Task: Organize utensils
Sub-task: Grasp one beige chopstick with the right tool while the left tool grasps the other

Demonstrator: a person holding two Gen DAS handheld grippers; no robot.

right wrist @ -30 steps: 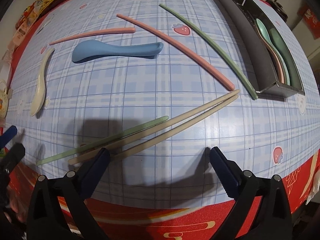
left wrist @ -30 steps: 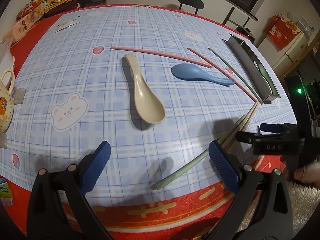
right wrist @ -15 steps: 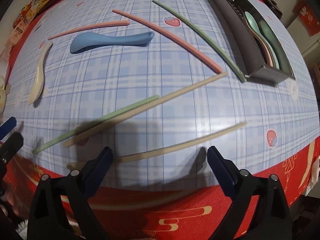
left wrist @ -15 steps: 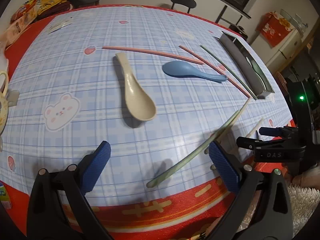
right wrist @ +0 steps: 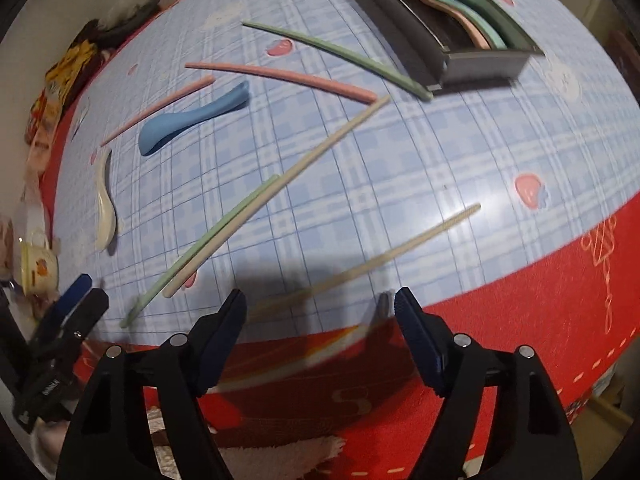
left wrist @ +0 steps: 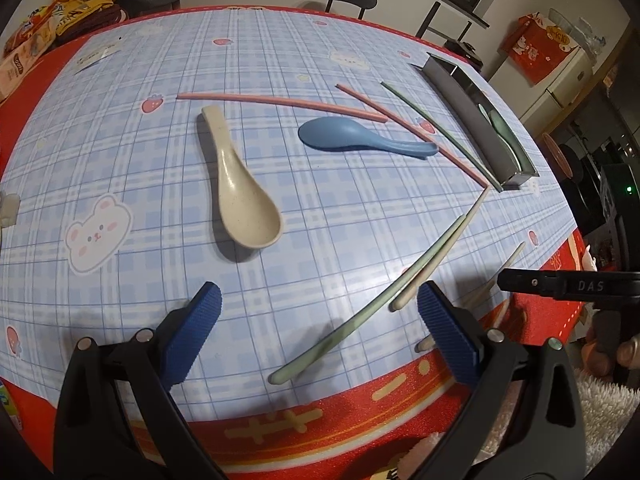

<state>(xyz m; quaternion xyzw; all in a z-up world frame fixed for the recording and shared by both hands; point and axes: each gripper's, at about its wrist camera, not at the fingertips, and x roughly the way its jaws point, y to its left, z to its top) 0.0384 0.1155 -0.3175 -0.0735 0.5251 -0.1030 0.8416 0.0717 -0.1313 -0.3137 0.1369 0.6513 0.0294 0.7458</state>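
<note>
A lone beige chopstick (right wrist: pixel 372 258) lies on the blue checked tablecloth (right wrist: pixel 420 152) just ahead of the right gripper (right wrist: pixel 320 312), its near end between the parted fingers, which have just been closing but grip nothing. Beyond it lie a green and beige chopstick pair (right wrist: pixel 224 232) and the metal tray (right wrist: pixel 476 64). The left gripper (left wrist: pixel 318 312) hovers wide open and empty, a cream spoon (left wrist: pixel 240 196) ahead of its left finger.

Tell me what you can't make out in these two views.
- Tray contents: in the left view its near wall hides most of the spoons.
- Lone beige chopstick: right view, near end motion-blurred by the right gripper; no telling whether it's touched.
- Mug: right view, small and warped at the left edge.
- Right gripper: left view, cut off at the edge.
</note>
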